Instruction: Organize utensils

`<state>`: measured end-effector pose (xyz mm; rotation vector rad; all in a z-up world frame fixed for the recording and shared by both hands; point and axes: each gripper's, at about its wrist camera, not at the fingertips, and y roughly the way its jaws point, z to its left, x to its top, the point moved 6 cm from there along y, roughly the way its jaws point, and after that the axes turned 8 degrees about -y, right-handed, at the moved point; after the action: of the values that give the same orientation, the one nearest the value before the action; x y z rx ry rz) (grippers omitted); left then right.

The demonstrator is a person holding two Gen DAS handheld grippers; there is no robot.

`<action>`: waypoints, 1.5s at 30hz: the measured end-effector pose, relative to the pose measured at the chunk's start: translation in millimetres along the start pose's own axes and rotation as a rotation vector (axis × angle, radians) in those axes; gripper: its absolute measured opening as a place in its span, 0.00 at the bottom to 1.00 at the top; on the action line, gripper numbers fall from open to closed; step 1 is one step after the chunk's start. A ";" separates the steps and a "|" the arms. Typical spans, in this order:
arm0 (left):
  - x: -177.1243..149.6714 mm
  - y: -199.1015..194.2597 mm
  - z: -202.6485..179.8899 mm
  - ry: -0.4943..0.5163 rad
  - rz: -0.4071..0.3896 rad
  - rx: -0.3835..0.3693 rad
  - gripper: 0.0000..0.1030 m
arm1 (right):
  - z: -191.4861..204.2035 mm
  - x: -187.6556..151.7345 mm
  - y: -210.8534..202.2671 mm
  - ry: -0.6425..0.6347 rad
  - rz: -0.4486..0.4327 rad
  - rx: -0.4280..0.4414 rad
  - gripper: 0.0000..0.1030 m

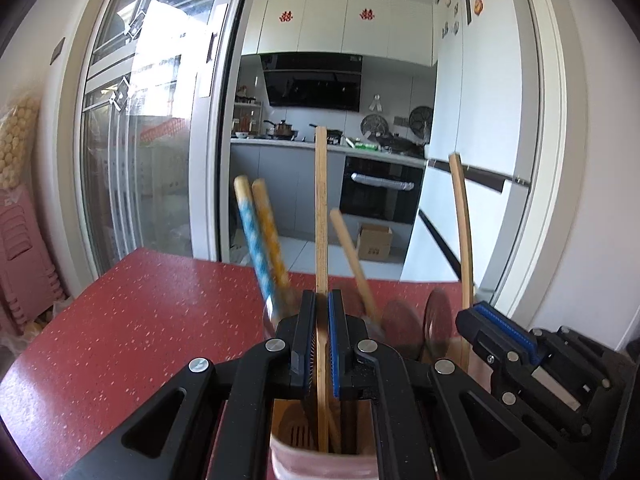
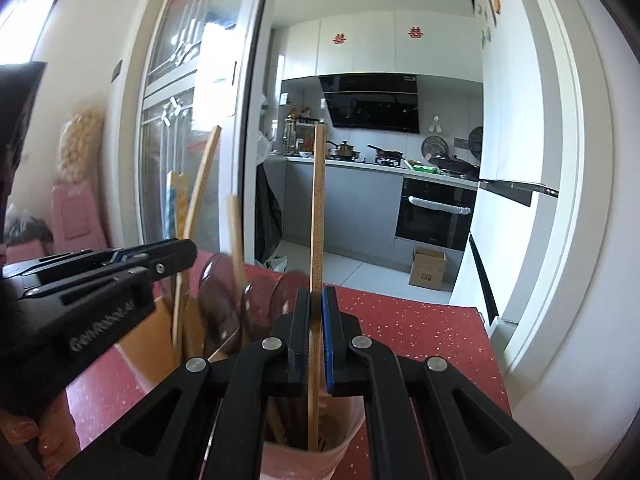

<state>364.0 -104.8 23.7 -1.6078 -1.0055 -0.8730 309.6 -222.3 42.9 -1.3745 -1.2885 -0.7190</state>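
Left hand-held gripper (image 1: 322, 344) pinches a wooden stick (image 1: 321, 208) over the pink holder (image 1: 320, 460); right hand-held gripper (image 2: 316, 340) pinches a bamboo stick (image 2: 318, 208) there too.

Pink holder (image 1: 320, 462) packed tight — upright wooden sticks (image 1: 321, 208), blue and yellow handles (image 1: 260, 240), dark discs (image 1: 400, 326) crowd its mouth. Red tabletop (image 1: 140, 320) to the left looks open — right side blocked by the other gripper (image 1: 494, 328).
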 end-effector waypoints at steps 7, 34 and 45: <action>-8.5 -3.7 3.4 0.013 0.042 0.027 0.35 | 2.0 -5.0 -0.3 0.018 0.049 0.031 0.06; -6.3 -22.3 21.4 0.008 0.096 0.095 0.35 | -20.0 -2.6 -25.9 0.141 0.143 0.056 0.48; -2.7 -37.9 24.1 -0.007 0.053 0.073 0.35 | -29.1 -6.5 -40.5 0.197 0.150 0.051 0.50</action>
<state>329.6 -76.3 29.7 -1.5699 -0.9848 -0.7864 276.5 -257.8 55.9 -1.3092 -1.0316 -0.6946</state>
